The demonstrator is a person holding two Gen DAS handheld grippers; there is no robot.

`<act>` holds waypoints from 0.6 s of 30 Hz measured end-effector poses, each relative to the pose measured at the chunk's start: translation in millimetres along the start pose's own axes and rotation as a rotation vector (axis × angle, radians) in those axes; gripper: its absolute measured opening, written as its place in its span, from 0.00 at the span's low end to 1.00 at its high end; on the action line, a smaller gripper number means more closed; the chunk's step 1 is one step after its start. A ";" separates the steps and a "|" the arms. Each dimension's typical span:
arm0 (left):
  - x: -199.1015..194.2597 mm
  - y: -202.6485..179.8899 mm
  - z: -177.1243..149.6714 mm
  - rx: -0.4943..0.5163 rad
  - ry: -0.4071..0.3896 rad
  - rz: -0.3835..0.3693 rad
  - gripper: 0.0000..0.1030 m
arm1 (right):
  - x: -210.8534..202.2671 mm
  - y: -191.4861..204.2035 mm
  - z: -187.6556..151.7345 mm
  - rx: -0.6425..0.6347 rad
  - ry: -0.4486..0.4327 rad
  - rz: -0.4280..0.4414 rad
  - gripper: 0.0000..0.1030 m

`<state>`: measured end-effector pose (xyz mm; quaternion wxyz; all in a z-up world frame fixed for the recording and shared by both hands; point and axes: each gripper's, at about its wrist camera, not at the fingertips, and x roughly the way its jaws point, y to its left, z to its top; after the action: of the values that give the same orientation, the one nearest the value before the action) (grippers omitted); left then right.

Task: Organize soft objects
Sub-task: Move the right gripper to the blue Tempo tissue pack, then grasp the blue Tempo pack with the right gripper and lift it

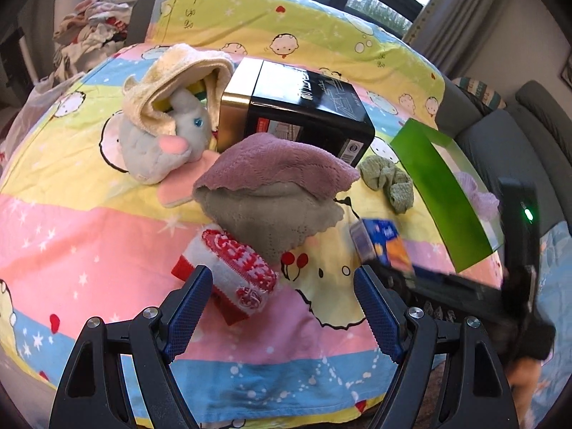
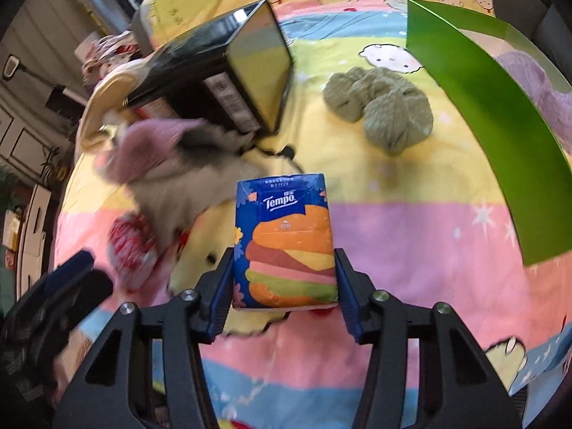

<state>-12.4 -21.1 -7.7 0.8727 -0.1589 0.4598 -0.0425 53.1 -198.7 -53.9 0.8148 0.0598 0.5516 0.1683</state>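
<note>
A blue Tempo tissue pack (image 2: 286,243) with a burger picture stands between the pads of my right gripper (image 2: 284,257), which is shut on its two sides just above the bedsheet. The left wrist view shows the same pack (image 1: 379,246), blurred. My left gripper (image 1: 282,275) is open and empty; a red-and-white knitted scarf (image 1: 236,271) lies by its left finger. Behind it a pink towel (image 1: 279,168) lies on a grey towel (image 1: 271,218). A grey plush elephant (image 1: 168,143) sits under a cream towel (image 1: 186,68). A crumpled green cloth (image 2: 382,111) lies near the green box.
A black carton (image 1: 304,114) lies on its side behind the towels. An open green box (image 2: 493,114) stands at the right with a lilac cloth (image 2: 536,78) inside. The cartoon bedsheet (image 1: 89,236) covers the surface. Clothes are piled at the far left (image 1: 89,32).
</note>
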 end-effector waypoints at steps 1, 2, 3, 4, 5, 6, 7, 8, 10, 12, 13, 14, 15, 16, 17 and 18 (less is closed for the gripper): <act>0.4 0.2 0.1 -0.003 0.000 0.000 0.79 | -1.9 0.9 -5.5 0.005 0.007 0.014 0.52; 1.1 -0.2 0.1 -0.003 0.001 -0.001 0.79 | -3.4 0.3 -9.0 0.014 0.015 0.028 0.53; 1.7 -1.2 -0.3 -0.004 0.004 -0.002 0.79 | -4.7 -0.2 -11.6 0.020 0.016 0.037 0.53; 2.5 -2.0 -0.6 -0.003 0.008 -0.007 0.79 | -7.6 -1.8 -14.5 0.028 0.013 0.049 0.57; 3.3 -3.6 -1.1 -0.003 0.012 -0.016 0.79 | -11.7 -5.9 -15.9 0.042 0.003 0.062 0.63; 3.9 -5.2 -1.4 -0.003 0.015 -0.023 0.79 | -15.2 -9.8 -18.1 0.053 -0.008 0.068 0.67; 5.1 -7.1 -1.9 -0.003 0.018 -0.033 0.79 | -19.1 -13.7 -18.4 0.068 -0.023 0.071 0.71; 6.9 -9.7 -2.4 -0.003 0.023 -0.044 0.79 | -23.5 -19.5 -17.9 0.087 -0.041 0.073 0.71; 11.1 -14.7 -3.0 -0.006 0.035 -0.061 0.79 | -29.7 -28.7 -17.2 0.119 -0.058 0.080 0.71; 16.5 -22.9 -3.9 0.006 0.052 -0.092 0.79 | -36.0 -36.3 -16.2 0.150 -0.074 0.115 0.72; 19.4 -27.7 -4.5 0.013 0.061 -0.102 0.79 | -37.5 -39.1 -13.8 0.161 -0.081 0.141 0.72; 21.6 -30.8 -4.5 0.019 0.066 -0.109 0.79 | -38.2 -42.5 -13.5 0.172 -0.083 0.172 0.71; 24.2 -34.9 -4.3 0.027 0.070 -0.116 0.79 | -37.8 -43.9 -13.5 0.177 -0.081 0.193 0.69; 27.1 -39.3 -4.4 0.036 0.075 -0.121 0.79 | -36.6 -43.8 -13.7 0.182 -0.079 0.214 0.65; 30.3 -43.5 -4.5 0.047 0.082 -0.126 0.77 | -34.1 -45.5 -14.0 0.190 -0.070 0.229 0.58; 33.4 -47.0 -4.7 0.055 0.089 -0.132 0.73 | -30.7 -43.5 -12.9 0.197 -0.063 0.232 0.54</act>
<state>6.3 -74.0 -21.6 0.8506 -0.1630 0.4854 -0.1197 40.1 -250.9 -44.2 0.7970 0.2079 0.5289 0.2045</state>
